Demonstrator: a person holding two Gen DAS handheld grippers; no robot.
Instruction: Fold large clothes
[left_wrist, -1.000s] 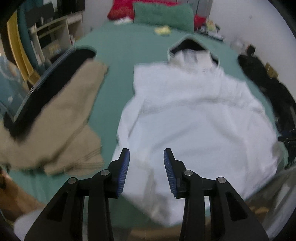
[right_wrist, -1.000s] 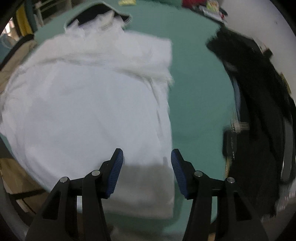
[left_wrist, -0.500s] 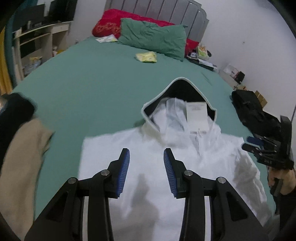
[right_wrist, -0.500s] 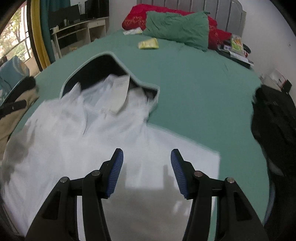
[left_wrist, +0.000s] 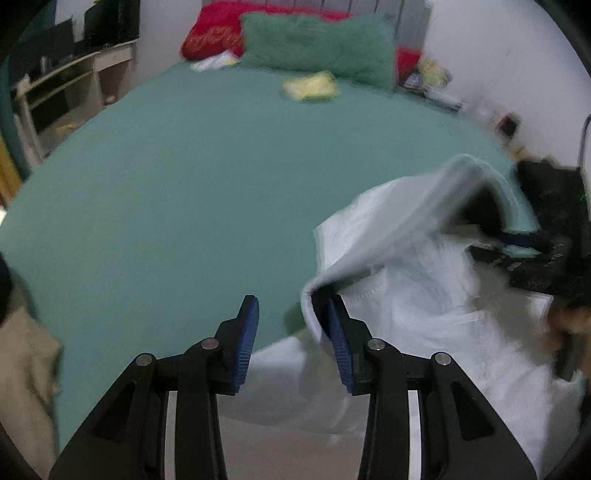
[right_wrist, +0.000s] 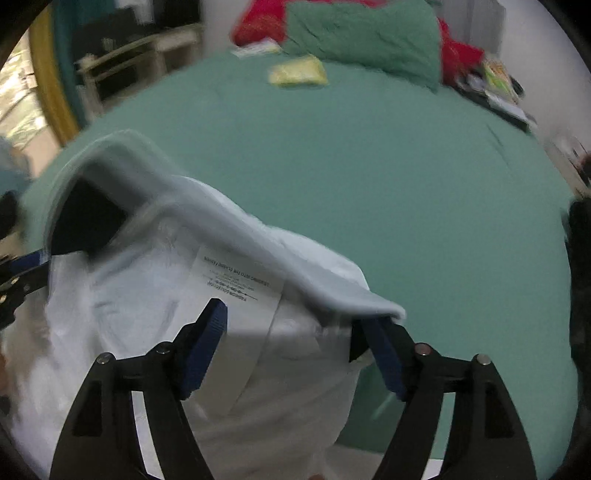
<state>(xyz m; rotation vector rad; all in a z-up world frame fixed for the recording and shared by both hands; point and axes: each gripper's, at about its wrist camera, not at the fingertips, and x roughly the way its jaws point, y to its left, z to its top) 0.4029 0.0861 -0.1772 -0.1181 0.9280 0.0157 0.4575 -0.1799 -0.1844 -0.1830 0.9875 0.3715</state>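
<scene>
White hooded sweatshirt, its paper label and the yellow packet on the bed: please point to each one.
white hooded sweatshirt (right_wrist: 122, 310), right wrist view, on the chest fabric
paper label (right_wrist: 240, 291), right wrist view, on the printed part
yellow packet (left_wrist: 312, 85), left wrist view, on its middle

Left gripper (left_wrist: 291, 328): two matte black fingers with angular triangular cut-outs in their arms. Each finger carries a blue ribbed pad (left_wrist: 246, 341) on its inner face. Round silver screw heads (left_wrist: 209, 343) sit at the pivot joints just behind the pads, two per finger.

Right gripper (right_wrist: 299, 347): same build, black linkage arms, dark blue ribbed pads (right_wrist: 201, 345), silver screw heads (right_wrist: 421, 348) just behind the pads.

Beside the right gripper body, seen from the left camera: a blurred patch of bare skin, the person's hand (left_wrist: 565, 325).
</scene>
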